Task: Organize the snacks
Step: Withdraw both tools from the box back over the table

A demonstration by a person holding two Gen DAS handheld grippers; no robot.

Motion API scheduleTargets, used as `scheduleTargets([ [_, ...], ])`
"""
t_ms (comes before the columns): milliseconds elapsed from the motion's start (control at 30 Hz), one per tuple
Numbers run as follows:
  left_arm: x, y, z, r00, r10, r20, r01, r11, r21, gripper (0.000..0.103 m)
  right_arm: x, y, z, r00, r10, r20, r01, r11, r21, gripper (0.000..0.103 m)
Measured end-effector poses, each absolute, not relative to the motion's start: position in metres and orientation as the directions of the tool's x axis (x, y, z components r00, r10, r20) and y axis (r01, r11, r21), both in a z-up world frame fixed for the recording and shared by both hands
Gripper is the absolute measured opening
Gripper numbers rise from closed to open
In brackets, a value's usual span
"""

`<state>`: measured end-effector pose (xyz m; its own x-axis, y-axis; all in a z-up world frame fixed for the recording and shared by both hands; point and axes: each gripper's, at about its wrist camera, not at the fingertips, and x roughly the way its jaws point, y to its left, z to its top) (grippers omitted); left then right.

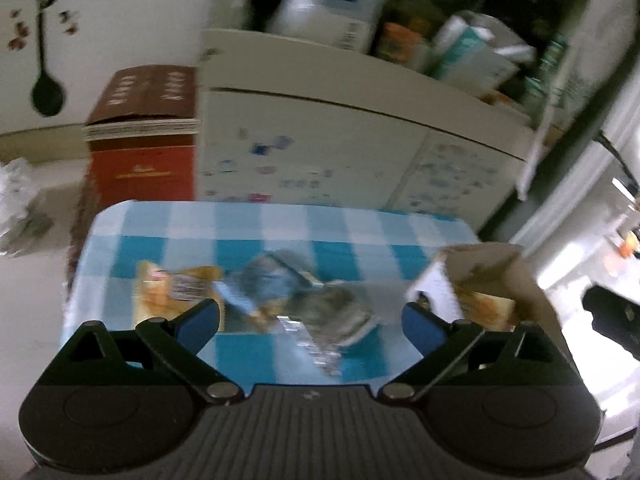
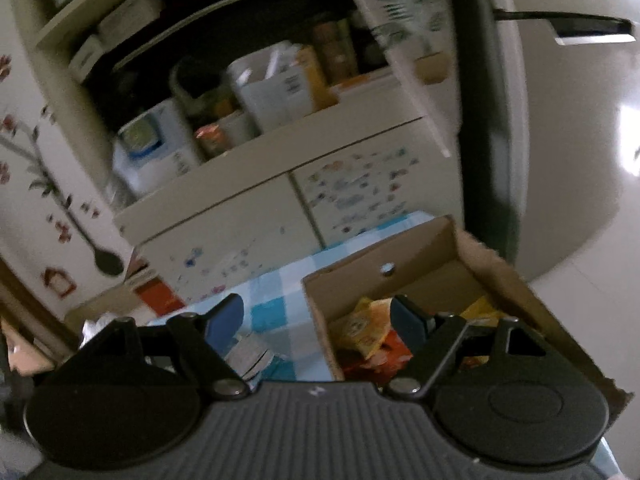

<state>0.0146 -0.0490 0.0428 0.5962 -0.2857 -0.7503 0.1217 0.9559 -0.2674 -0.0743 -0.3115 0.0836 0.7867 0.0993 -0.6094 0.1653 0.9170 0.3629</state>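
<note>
In the left wrist view my left gripper is open and empty above a blue-and-white checked table. Loose snack packets lie ahead of it: an orange packet at the left and blue-grey packets in the middle. A brown cardboard box with orange packets inside stands at the table's right. In the right wrist view my right gripper is open and empty over the near left wall of the same box, which holds orange and red packets. A silver packet lies left of the box.
A white cabinet with stickers and a cluttered open shelf stands behind the table. A red-brown carton stands at its left. A white fridge is at the right. The views are motion-blurred.
</note>
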Motion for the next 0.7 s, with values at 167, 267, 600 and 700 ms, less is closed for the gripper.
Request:
scheduleTargets([
  [167, 0.028, -0.019, 0.033, 0.605, -0.204, -0.77, 0.042, 0.974, -0.224, 0.1, -0.069, -0.284, 0.074, 0.757, 0.158, -0.634, 0.074, 0.943, 0.324, 0.081],
  [267, 0.038, -0.004, 0.022, 0.601, -0.15, -0.785, -0.025, 0.978, -0.206, 0.101, -0.067, -0.268, 0.066, 0.733, 0.197, -0.651, 0.015, 0.952, 0.306, 0.081],
  [600, 0.085, 0.035, -0.022, 0.541, 0.005, -0.841, -0.242, 0.959, -0.15, 0.101, -0.07, -0.22, 0.026, 0.594, 0.233, -0.77, -0.108, 0.972, 0.21, 0.081],
  [700, 0.095, 0.036, -0.031, 0.532, 0.024, -0.847, -0.254, 0.958, -0.132, 0.101, -0.068, -0.211, 0.016, 0.562, 0.224, -0.796, -0.126, 0.975, 0.185, 0.081],
])
